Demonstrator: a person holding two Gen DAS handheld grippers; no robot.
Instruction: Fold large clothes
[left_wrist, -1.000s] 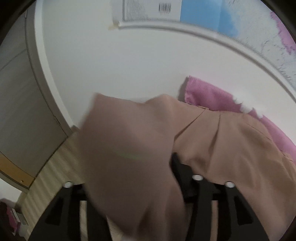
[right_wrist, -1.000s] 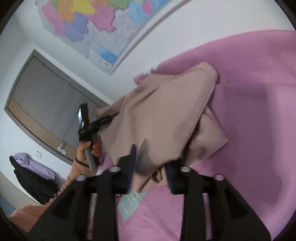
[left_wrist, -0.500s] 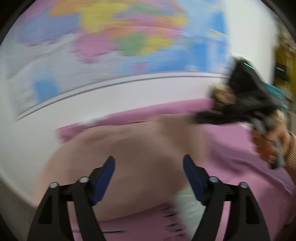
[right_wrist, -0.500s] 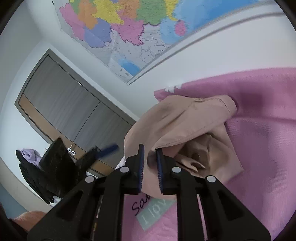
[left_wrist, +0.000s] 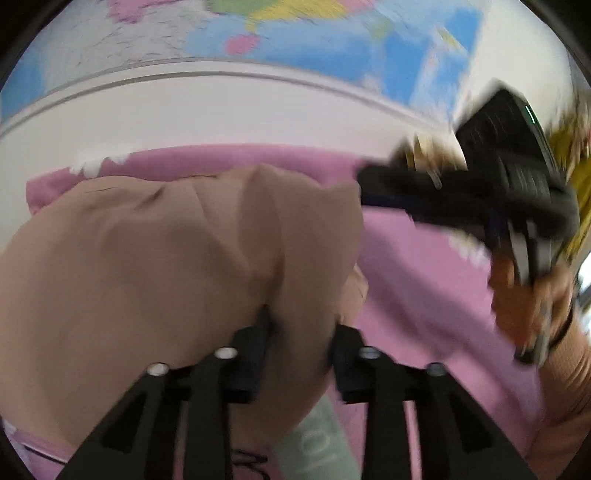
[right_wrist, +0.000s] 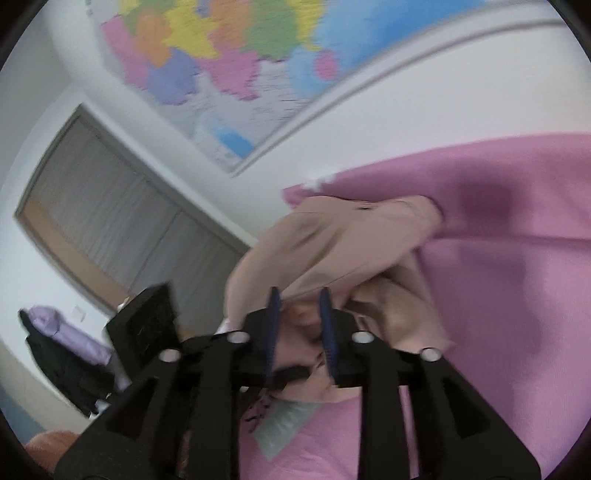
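A beige garment (left_wrist: 155, 266) lies bunched on a pink bed cover (left_wrist: 424, 295). My left gripper (left_wrist: 301, 339) points down at the garment's near edge. Its jaws are closing, and a thick fold of the cloth fills the gap between them, draping over the left fingertip (left_wrist: 258, 332). In the right wrist view my right gripper (right_wrist: 300, 325) sits at the garment (right_wrist: 332, 240), its jaws opening. Cloth shows in the gap, but the blue pads (right_wrist: 273, 321) stand apart from it. A hand holds that gripper at the right of the left wrist view (left_wrist: 480, 192). The picture is blurred.
A white wall with a coloured map (right_wrist: 240, 55) runs behind the bed. Grey wardrobe doors (right_wrist: 110, 206) stand to the left, with dark and lilac clothes (right_wrist: 55, 339) below them. A pale green patch with writing (left_wrist: 321, 443) lies on the cover near me.
The left gripper swung from the bed's left side towards the middle, dropped its cloth, opened wide, then narrowed onto a fold. The right gripper's jaws pinched close, then parted.
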